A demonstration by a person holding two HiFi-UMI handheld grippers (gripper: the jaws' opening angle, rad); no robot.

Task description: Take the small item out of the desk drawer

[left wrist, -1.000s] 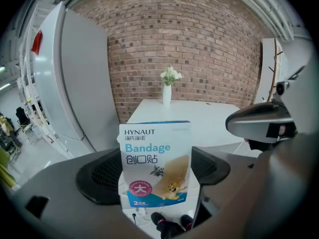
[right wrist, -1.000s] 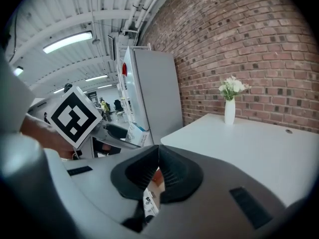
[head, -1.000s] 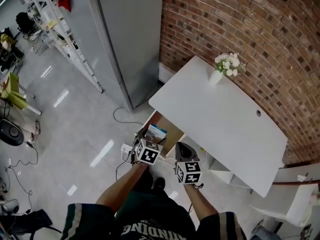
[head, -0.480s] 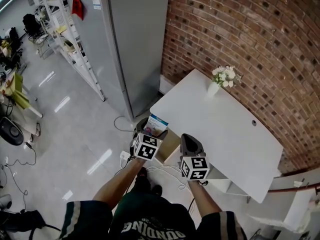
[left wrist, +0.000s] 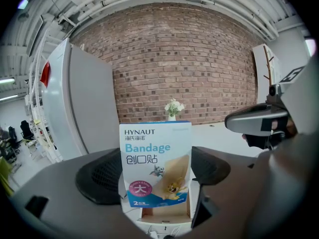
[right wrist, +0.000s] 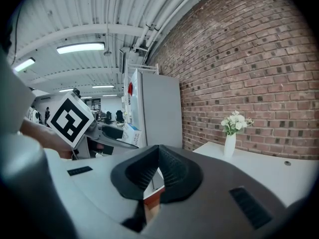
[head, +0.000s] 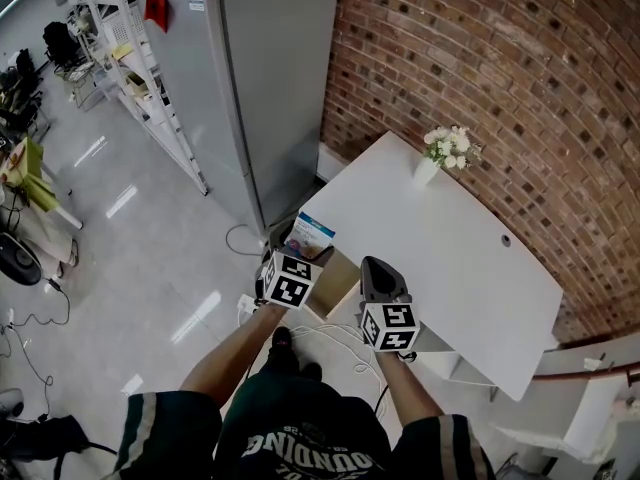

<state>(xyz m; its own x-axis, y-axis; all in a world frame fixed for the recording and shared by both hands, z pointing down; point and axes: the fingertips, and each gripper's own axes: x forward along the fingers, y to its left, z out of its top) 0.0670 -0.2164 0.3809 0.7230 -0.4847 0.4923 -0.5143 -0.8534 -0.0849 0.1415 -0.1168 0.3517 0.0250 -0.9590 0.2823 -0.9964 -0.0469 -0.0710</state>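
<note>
Our left gripper (head: 300, 255) is clamped on the bandage box (left wrist: 155, 163). The box stands upright between the pads, printed face toward that gripper's camera. The box is out of the drawer (left wrist: 164, 214) and held in the air above it. In the left gripper view the open drawer shows just under the box's bottom edge. In the head view the box hangs just off the near corner of the white desk (head: 455, 258), close to the grey cabinet (head: 270, 78). On our right gripper (right wrist: 158, 171) the jaws are closed together with nothing between them. It hovers beside the left gripper, over the drawer front. A vase of flowers (head: 432, 166) stands at the desk's far edge by the brick wall (head: 480, 68). Cables (head: 330, 338) lie on the floor below our hands.
</note>
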